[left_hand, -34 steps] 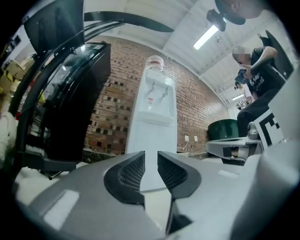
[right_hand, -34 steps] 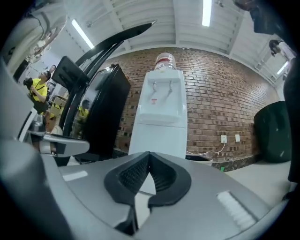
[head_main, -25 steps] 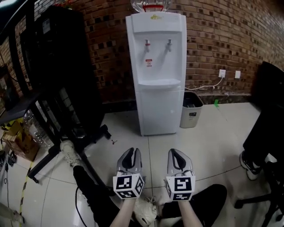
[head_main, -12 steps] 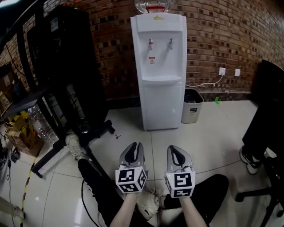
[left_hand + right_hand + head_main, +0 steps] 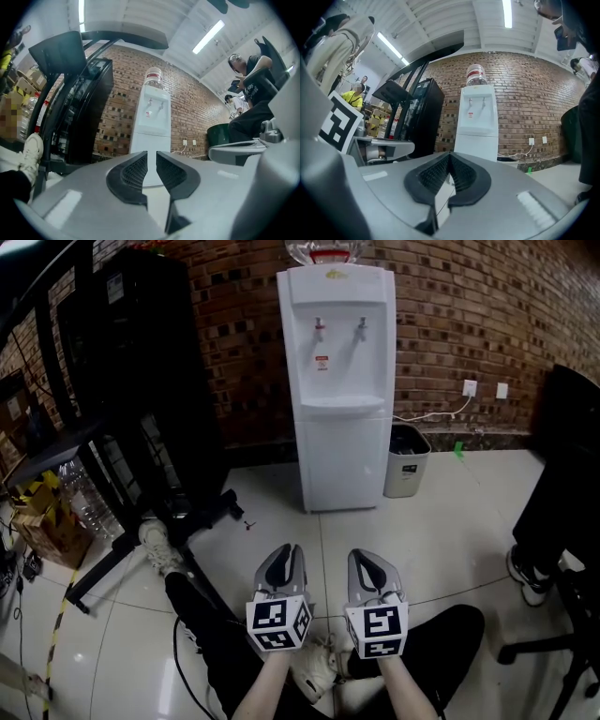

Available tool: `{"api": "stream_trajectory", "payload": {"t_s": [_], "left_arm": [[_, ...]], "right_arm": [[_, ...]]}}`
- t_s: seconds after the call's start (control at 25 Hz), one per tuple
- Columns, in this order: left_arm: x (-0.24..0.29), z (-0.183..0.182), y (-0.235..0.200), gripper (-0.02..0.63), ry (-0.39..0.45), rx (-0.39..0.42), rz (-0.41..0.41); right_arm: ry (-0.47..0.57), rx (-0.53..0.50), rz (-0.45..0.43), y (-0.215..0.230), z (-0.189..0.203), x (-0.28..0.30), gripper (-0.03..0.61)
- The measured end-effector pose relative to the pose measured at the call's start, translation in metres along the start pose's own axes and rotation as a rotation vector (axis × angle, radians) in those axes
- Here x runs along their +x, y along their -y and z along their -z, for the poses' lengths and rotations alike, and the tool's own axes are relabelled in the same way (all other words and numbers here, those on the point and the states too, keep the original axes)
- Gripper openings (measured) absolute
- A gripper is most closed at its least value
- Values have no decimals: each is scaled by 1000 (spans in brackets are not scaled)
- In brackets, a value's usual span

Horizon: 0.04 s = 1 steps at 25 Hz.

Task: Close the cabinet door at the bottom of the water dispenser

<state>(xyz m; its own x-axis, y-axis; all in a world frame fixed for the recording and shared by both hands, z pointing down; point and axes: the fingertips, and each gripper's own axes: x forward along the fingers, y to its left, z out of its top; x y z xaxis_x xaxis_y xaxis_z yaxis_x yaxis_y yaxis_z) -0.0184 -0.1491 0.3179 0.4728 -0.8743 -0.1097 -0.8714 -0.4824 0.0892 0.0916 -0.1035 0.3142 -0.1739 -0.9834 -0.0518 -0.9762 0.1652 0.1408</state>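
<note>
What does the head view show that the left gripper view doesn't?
Head view only: small grey waste bin right of the tall white water dispenser, plus the square-marker cubes on the left gripper and right gripper. Left gripper view only: ceiling strip lights, a seated person in dark clothes at right, and its jaws apart, empty. Both: the dispenser against the red brick wall, black cabinet to its left.

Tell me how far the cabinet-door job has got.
Done, apparently: the cabinet door sits flush on the water dispenser. In hand: nothing; the left tongs are slightly open, the right tongs shut, both empty and well short of it. Left: nothing visible.
</note>
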Motion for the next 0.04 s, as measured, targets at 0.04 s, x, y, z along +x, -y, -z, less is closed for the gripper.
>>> {"api": "stream_trajectory", "payload": {"t_s": [0.04], "left_arm": [[-2, 0, -1, 64, 8, 3, -6]], "right_arm": [[-1, 2, -4, -1, 1, 0, 0]]}}
